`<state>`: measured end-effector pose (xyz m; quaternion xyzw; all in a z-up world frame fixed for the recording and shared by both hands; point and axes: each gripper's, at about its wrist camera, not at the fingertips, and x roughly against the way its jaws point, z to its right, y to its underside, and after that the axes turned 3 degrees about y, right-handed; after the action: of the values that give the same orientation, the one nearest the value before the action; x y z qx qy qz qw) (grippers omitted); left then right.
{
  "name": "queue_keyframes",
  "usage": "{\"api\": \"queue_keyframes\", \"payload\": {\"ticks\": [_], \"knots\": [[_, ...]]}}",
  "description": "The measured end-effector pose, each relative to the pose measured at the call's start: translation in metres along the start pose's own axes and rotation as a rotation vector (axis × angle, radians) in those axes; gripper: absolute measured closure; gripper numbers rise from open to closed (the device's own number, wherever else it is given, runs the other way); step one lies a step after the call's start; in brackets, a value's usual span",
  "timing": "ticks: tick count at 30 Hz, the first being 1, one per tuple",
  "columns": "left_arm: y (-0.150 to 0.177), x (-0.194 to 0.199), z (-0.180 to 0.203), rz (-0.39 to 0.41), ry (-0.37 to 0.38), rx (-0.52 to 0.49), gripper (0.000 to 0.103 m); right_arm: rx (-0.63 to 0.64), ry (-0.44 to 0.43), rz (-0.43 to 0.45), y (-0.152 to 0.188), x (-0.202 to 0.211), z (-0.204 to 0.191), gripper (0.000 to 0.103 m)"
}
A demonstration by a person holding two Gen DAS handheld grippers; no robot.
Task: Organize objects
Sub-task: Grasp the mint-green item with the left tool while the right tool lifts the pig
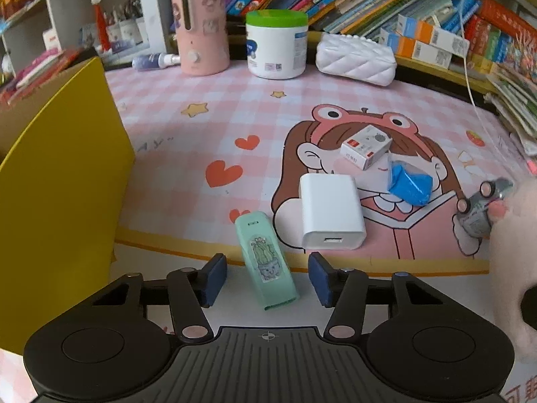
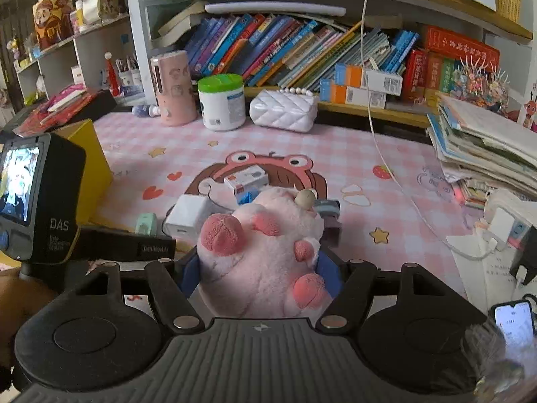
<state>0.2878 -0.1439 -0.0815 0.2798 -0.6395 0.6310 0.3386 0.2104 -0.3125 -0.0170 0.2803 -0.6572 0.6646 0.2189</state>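
Observation:
My left gripper [image 1: 266, 278] is open, its blue pads on either side of a mint green device with a cactus sticker [image 1: 266, 258] lying at the mat's front edge. A white charger [image 1: 330, 211], a small white box [image 1: 365, 146], a blue packet [image 1: 409, 183] and a grey toy car [image 1: 480, 206] lie on the pink mat [image 1: 201, 110]. My right gripper [image 2: 265, 275] is shut on a pink plush toy [image 2: 265, 248], which also shows at the right edge of the left wrist view [image 1: 513, 241]. The plush hides part of the car.
A yellow box [image 1: 63, 181] stands at the left. At the back stand a pink cylinder [image 1: 199, 27], a green-lidded jar [image 1: 277, 43] and a white quilted bag [image 1: 355, 58] before shelves of books. A paper stack [image 2: 483, 144], a white cable [image 2: 386, 154] and a phone [image 2: 515, 324] are at the right.

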Motion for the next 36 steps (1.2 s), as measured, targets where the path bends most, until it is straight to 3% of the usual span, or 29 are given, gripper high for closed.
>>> {"api": "queue_keyframes", "payload": {"ticks": [3, 8, 18, 23, 36], "knots": [[0.001, 0.002, 0.001, 0.008, 0.01, -0.023, 0.08, 0.007, 0.022, -0.017, 0.002, -0.002, -0.004, 0.036], [0.006, 0.014, -0.007, 0.015, 0.063, -0.004, 0.08, 0.008, 0.071, -0.03, 0.004, -0.003, -0.012, 0.036], [0.019, 0.095, -0.017, 0.171, 0.126, -0.031, 0.08, -0.006, 0.162, -0.054, 0.012, 0.001, -0.033, 0.036], [0.034, 0.119, -0.024, 0.202, 0.116, -0.062, 0.08, 0.011, 0.15, -0.035, 0.016, 0.014, -0.054, 0.036], [0.084, 0.164, -0.086, 0.198, 0.097, 0.01, 0.08, 0.044, 0.083, -0.055, 0.041, 0.051, -0.119, 0.036]]}}
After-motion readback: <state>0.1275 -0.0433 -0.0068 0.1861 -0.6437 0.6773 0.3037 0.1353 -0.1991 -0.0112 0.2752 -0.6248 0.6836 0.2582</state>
